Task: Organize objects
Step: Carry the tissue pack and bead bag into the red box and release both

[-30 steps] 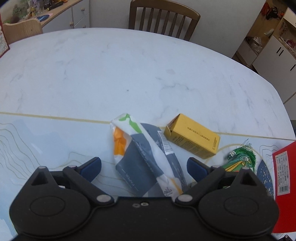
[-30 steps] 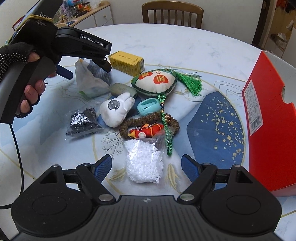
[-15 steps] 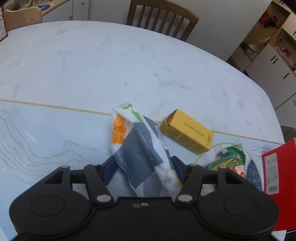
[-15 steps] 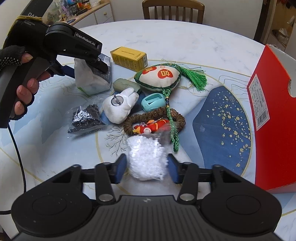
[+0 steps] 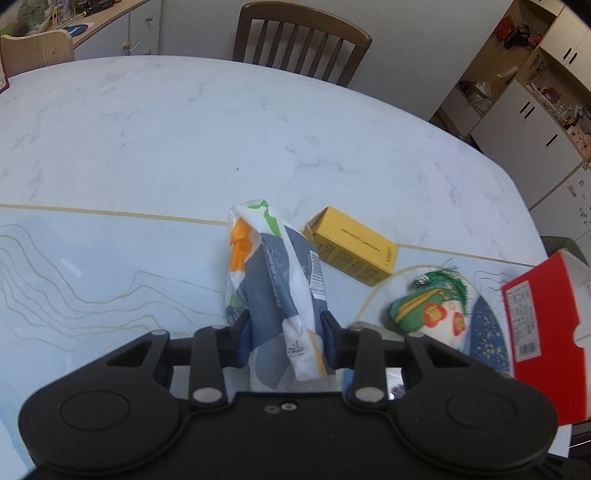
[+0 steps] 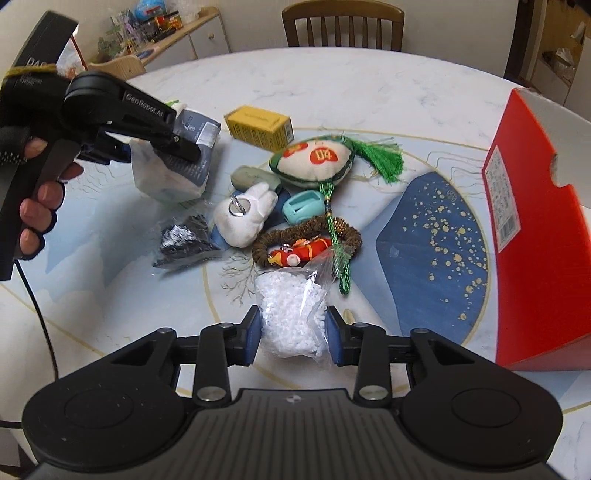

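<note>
**Both grippers loaded, nothing boxed yet**

Left gripper [image 5: 286, 341] is clamped on a white-grey-orange snack packet [image 5: 275, 280]; in the right wrist view the packet [image 6: 177, 162] looks raised off the table, its low end close to the top. Right gripper [image 6: 291, 338] has its blue pads pinched narrow on a clear bag of white beads [image 6: 291, 314]. Cannot tell if the bag is off the table.

Progress, judged: early. No view shows inside the red box [image 6: 535, 229], so nothing can be counted as put away. Still loose on the marble table [image 6: 332, 74]: yellow carton [image 6: 260, 123] at 12 o'clock of the pile, green-tasselled embroidered sachet [image 6: 317, 162] just right of it, white plush keychain [image 6: 245, 218], teal case [image 6: 304, 206], brown braided ring [image 6: 306, 240] around a red fish charm [image 6: 301, 253], foil-black bag [image 6: 184, 243] at 9 o'clock. Pale green thing under the plush, unclear what.

Room: box stands at 3 o'clock, well apart from the pile, with the bare blue speckled mat patch [image 6: 436, 236] between, an open lane for the right gripper. Left gripper's path to the box crosses over the pile and the carton, so needs height. Far table half bare; wooden chair [image 6: 341, 22] at 12 o'clock beyond the edge. Box wall is tall, so loads must clear its rim.
</note>
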### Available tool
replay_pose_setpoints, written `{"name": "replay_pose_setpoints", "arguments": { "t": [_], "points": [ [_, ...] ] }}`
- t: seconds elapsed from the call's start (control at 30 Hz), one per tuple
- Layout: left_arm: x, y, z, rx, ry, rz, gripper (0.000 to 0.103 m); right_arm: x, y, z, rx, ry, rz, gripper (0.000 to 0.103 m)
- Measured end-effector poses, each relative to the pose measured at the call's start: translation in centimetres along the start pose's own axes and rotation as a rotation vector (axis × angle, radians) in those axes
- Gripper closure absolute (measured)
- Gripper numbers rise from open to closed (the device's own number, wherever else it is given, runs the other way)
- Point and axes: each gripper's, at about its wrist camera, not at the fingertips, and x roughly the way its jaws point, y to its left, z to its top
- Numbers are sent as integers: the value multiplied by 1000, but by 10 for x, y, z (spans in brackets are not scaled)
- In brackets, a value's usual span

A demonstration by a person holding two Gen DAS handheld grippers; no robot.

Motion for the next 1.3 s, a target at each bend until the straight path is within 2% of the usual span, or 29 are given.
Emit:
{"name": "replay_pose_setpoints", "arguments": {
  "t": [0.37,0.7,1.03,1.3],
  "points": [
    [-61,-41,-9,66,-53,-79,68,-61,-25,6,25,-77,60,68],
    [-98,-112,-27,155,-57,-142,67,-114,-77,12,55,-147,66,68],
    [-95,-206,-46,264,-42,-202,67,-147,-158,12,100,-202,2,68],
    [-82,-276,-56,335,-23,-231,67,-153,-219,10,121,-213,-41,68]
  ]
}}
